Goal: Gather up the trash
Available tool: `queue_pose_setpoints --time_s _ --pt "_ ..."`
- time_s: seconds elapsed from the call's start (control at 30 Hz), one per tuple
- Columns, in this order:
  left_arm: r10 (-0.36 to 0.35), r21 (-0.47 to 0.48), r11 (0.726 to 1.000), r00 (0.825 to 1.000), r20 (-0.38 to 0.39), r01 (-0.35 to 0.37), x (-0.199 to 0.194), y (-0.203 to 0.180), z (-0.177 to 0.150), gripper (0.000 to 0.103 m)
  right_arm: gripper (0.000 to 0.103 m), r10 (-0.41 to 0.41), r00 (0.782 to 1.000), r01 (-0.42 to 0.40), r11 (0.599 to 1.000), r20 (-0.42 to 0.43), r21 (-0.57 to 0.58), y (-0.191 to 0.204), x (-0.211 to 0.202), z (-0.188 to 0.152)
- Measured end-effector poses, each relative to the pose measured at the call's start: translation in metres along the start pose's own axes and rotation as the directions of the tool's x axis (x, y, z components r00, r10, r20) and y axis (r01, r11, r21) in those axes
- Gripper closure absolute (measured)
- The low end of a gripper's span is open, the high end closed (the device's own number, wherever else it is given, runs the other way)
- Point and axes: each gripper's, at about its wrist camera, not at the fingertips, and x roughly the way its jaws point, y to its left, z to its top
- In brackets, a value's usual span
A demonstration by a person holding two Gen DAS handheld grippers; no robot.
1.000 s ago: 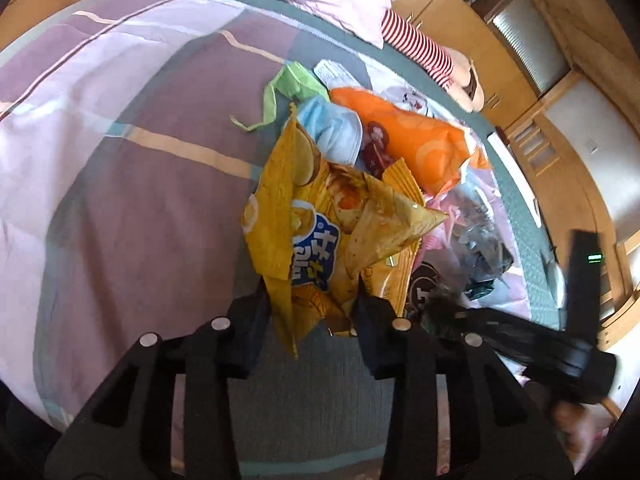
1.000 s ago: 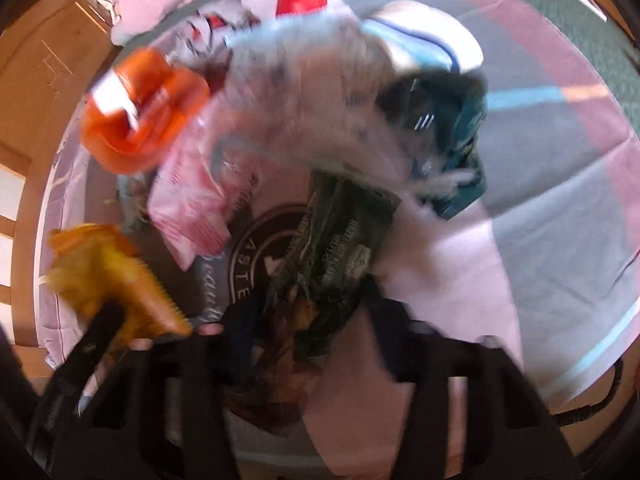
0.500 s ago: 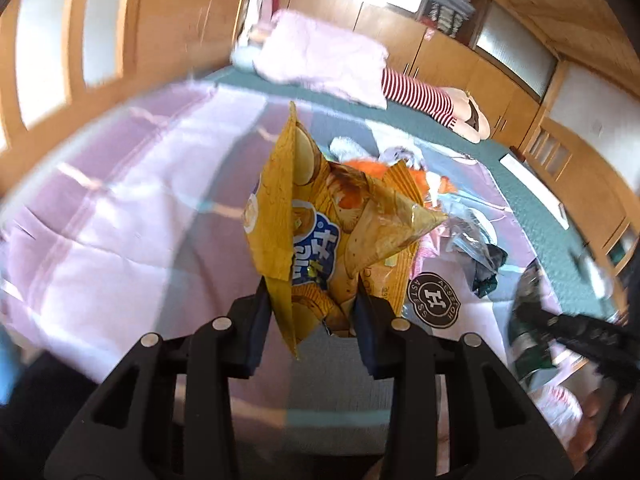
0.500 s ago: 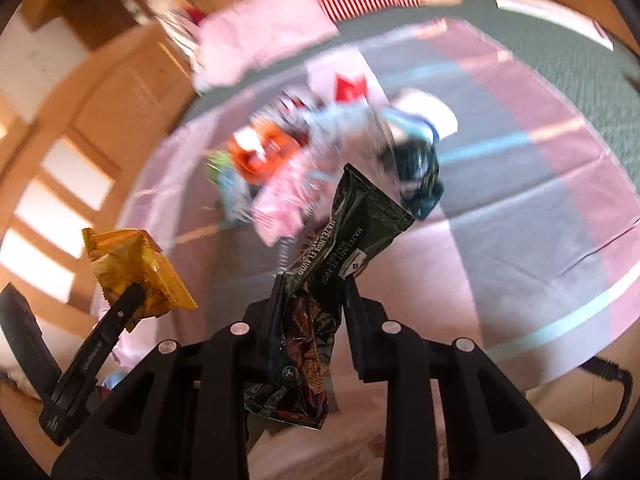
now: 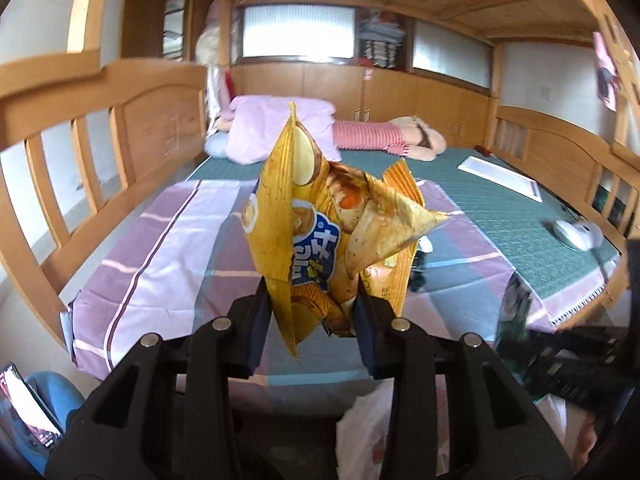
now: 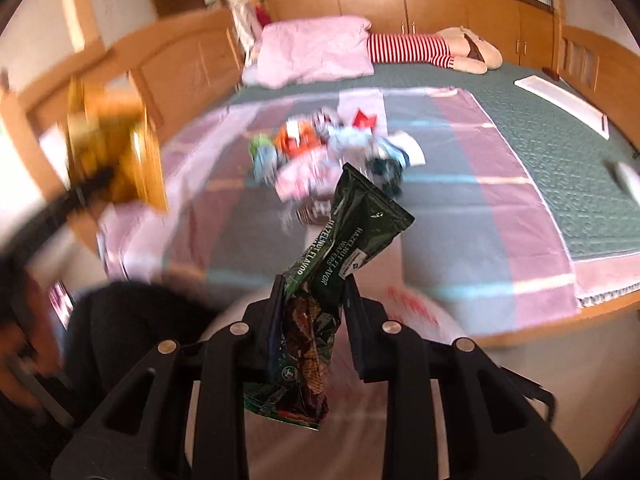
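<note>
Two light, crinkly wrappers: our left gripper [image 5: 310,308] pinches the yellow chip bag [image 5: 320,236], our right gripper [image 6: 310,312] the green wafer wrapper [image 6: 340,256], both low down.

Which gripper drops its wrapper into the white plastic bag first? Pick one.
Right, probably. The right gripper, shut on the green wafer wrapper, hangs above the white plastic bag; the left gripper holds the yellow chip bag beside it.
</note>
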Motion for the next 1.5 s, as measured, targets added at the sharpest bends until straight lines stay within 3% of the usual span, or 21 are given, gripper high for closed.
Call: queue_pose_setpoints --time_s 0.03,0.1,0.2,0.4,0.5,0.53,0.6,0.63,0.7,0.73,0.8,0.83,0.93,1.07,1.13,1.23,1.33,1.5 --pt "-0.01 0.007 1.0 1.0 0.004 0.01 -0.005 -0.004 0.0 0.065 0.071 -0.012 1.0 0.012 1.0 -0.024 -0.012 -0.001 0.0 -0.008" --pt "-0.02 0.02 1.0 1.0 0.013 0.02 -0.014 -0.011 0.0 0.065 0.051 -0.024 0.997 0.024 1.0 -0.075 -0.011 -0.005 0.001 -0.022" --pt "-0.03 0.045 0.999 0.999 0.02 0.03 -0.022 -0.02 -0.001 0.065 0.025 0.006 0.997 -0.004 0.999 -0.071 0.033 -0.015 -0.007 -0.033" --pt "-0.062 0.071 0.996 0.998 -0.001 0.061 -0.024 -0.037 -0.006 0.065 0.024 0.004 0.998 -0.014 0.986 0.063 0.164 -0.041 -0.045 -0.024" --pt "-0.155 0.078 0.984 0.984 -0.087 0.162 -0.014 -0.047 -0.015 0.065 0.023 -0.03 0.988 -0.002 0.978 0.149 0.21 -0.052 -0.063 -0.018" --pt "-0.223 0.07 0.969 0.962 -0.155 0.236 -0.005 -0.053 -0.022 0.065 0.023 -0.049 0.983 0.009 0.975 0.176 0.221 -0.054 -0.069 -0.017" --pt "-0.334 0.039 0.932 0.898 -0.288 0.359 0.014 -0.064 -0.038 0.064 0.023 -0.076 0.972 0.02 0.969 0.221 0.246 -0.058 -0.077 -0.016" --pt "-0.37 0.03 0.913 0.859 -0.353 0.406 0.024 -0.072 -0.049 0.063 0.023 -0.08 0.968 0.016 0.966 0.238 0.259 -0.06 -0.081 -0.015" --pt "-0.403 0.038 0.884 0.798 -0.448 0.467 0.038 -0.086 -0.069 0.058 0.021 -0.077 0.962 0.001 0.959 0.26 0.282 -0.066 -0.084 -0.016" --pt "-0.409 0.035 0.874 0.774 -0.483 0.484 0.043 -0.092 -0.077 0.049 0.02 -0.077 0.962 -0.003 0.957 0.263 0.291 -0.069 -0.085 -0.017" --pt "-0.42 0.025 0.86 0.734 -0.533 0.51 0.05 -0.098 -0.086 0.044 0.02 -0.084 0.962 0.0 0.951 0.259 0.308 -0.073 -0.084 -0.017" --pt "-0.423 0.026 0.856 0.728 -0.539 0.516 0.051 -0.099 -0.087 0.042 0.02 -0.087 0.962 0.002 0.949 0.257 0.317 -0.075 -0.083 -0.018" --pt "-0.422 0.034 0.86 0.747 -0.514 0.509 0.049 -0.097 -0.084 0.028 0.019 -0.085 0.963 -0.008 0.939 0.255 0.343 -0.08 -0.08 -0.019" --pt "-0.43 0.007 0.868 0.76 -0.486 0.496 0.048 -0.092 -0.081 0.026 0.019 -0.088 0.963 -0.011 0.932 0.256 0.362 -0.082 -0.08 -0.02" --pt "-0.426 -0.019 0.881 0.776 -0.465 0.472 0.05 -0.086 -0.08 0.025 0.019 -0.092 0.962 -0.009 0.931 0.257 0.364 -0.082 -0.079 -0.018" --pt "-0.382 -0.079 0.919 0.82 -0.427 0.387 0.062 -0.061 -0.069 0.022 0.018 -0.116 0.963 0.016 0.927 0.245 0.375 -0.082 -0.07 -0.007" --pt "-0.288 -0.116 0.957 0.87 -0.399 0.264 0.079 -0.029 -0.063 0.021 0.018 -0.095 0.971 0.007 0.93 0.222 0.367 -0.077 -0.048 0.011" --pt "-0.137 -0.162 0.984 0.915 -0.38 0.08 0.121 0.022 -0.056 0.017 0.018 -0.029 0.984 -0.018 0.965 0.176 0.261 -0.044 0.014 0.058"
